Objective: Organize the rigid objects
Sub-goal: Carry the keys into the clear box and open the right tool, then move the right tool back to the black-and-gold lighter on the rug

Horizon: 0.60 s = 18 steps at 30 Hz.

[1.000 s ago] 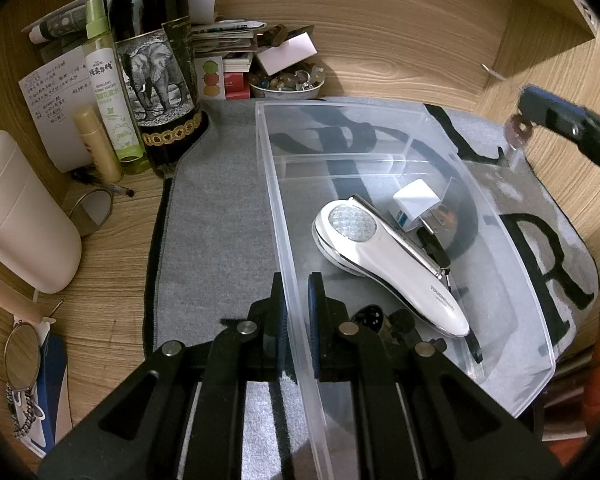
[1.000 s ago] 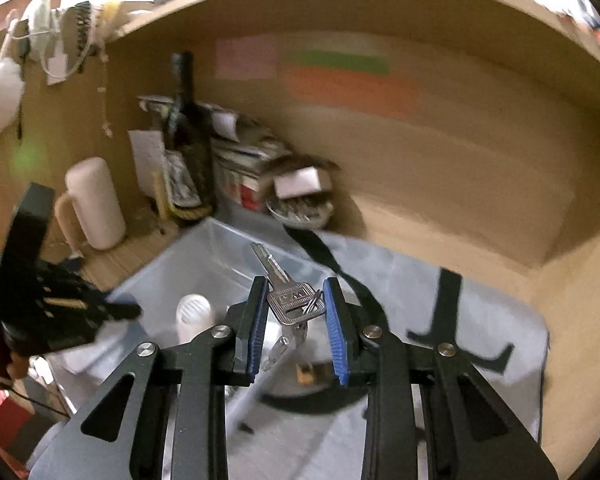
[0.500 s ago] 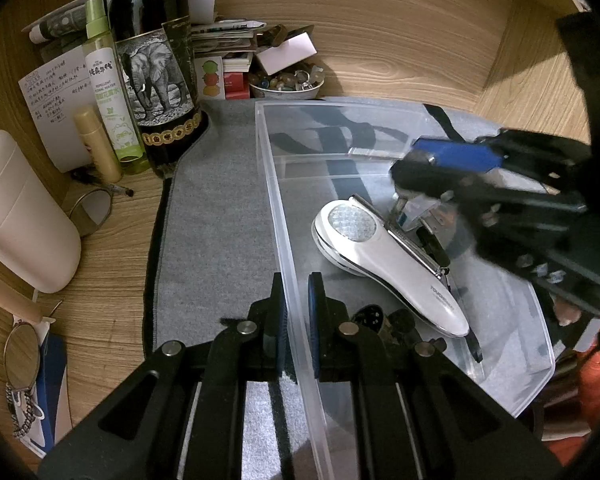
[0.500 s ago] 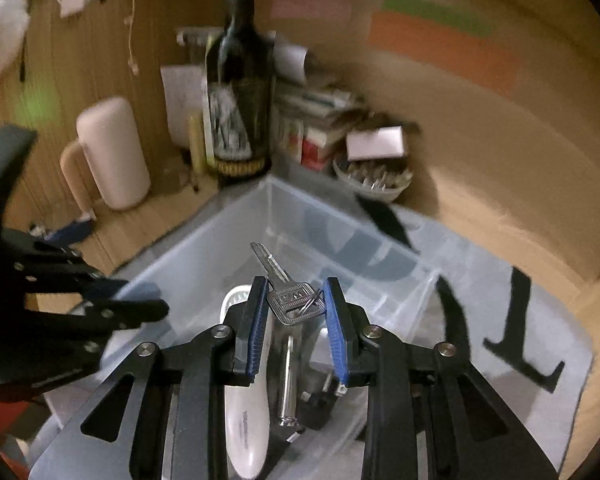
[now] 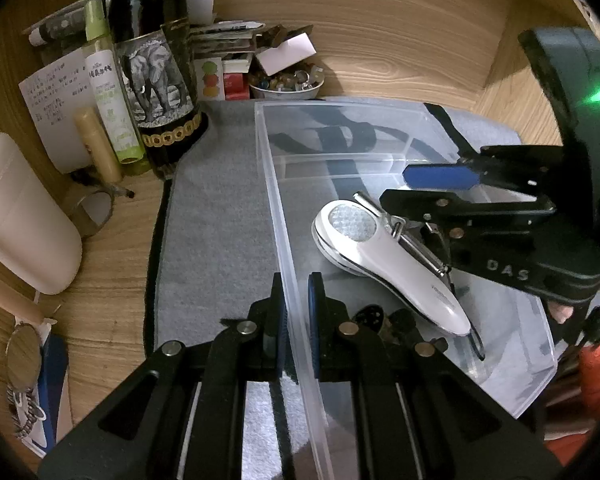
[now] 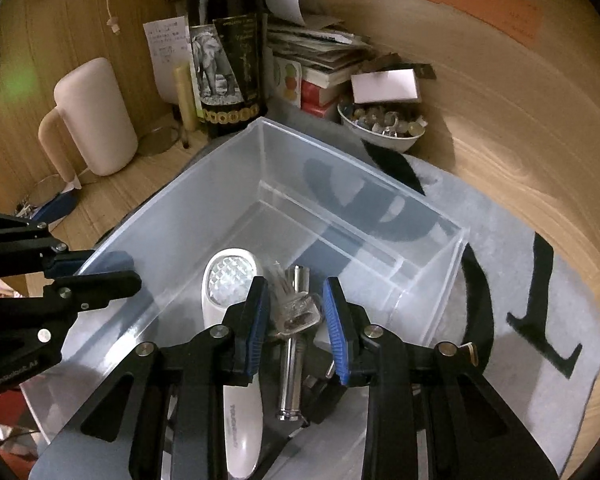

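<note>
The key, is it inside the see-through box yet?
Inside. The blurred key is between the open right tongs, within the clear box's walls, above the white device.

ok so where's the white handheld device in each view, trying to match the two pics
Left wrist: the white handheld device lies inside the clear bin, right of centre, lens end toward the back wall, just beyond the left tongs.
Right wrist: the same device sits lower centre-left in the bin, partly hidden by the right tongs.
Shared landmark: the elephant-label wine bottle behind the bin.
</note>
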### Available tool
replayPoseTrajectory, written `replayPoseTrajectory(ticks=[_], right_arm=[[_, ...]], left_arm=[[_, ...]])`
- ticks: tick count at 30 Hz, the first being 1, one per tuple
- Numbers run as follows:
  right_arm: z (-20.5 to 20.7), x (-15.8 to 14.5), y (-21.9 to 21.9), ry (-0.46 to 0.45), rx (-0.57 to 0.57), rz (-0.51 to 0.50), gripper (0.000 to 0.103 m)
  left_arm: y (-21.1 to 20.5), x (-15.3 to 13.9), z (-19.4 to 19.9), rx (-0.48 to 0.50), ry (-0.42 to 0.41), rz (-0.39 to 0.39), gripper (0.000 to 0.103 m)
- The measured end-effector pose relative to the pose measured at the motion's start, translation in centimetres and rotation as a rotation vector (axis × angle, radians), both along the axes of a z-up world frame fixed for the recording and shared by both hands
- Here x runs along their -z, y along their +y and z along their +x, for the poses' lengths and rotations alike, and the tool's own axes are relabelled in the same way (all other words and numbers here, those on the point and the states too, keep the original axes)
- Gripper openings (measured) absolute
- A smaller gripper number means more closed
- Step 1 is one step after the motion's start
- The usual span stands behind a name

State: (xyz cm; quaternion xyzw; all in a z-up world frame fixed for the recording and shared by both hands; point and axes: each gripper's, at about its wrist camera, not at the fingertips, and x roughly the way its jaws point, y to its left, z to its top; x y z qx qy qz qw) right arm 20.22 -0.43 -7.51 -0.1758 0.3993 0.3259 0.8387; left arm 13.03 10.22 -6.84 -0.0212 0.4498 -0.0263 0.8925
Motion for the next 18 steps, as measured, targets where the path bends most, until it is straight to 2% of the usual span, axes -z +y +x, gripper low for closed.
replayPoseTrajectory(ticks=[4,9,11,18], right_arm=[[-0.3,-0.8,-0.4,-0.025,0.01,0.02,0.041],[-0.8,-2.0,-1.4,-0.043,0.016,0.052,0.045],[-1.1,-2.7,-1.9,-0.067,0.026,0.066,0.056],[-1.2,-4.9,-4.6,-0.14,0.09,0.1,0.058]], left_arm=[[0.1,0.0,-0.1,0.001,0.0,-0.002,0.008],[0.2,0.0,-0.1,0.0,0.0,-0.002,0.008],[0.4,0.0,0.0,-0.001,0.0,-0.007,0.008],[0.4,0.0,0.0,-0.004,-0.002,-0.018,0.009]])
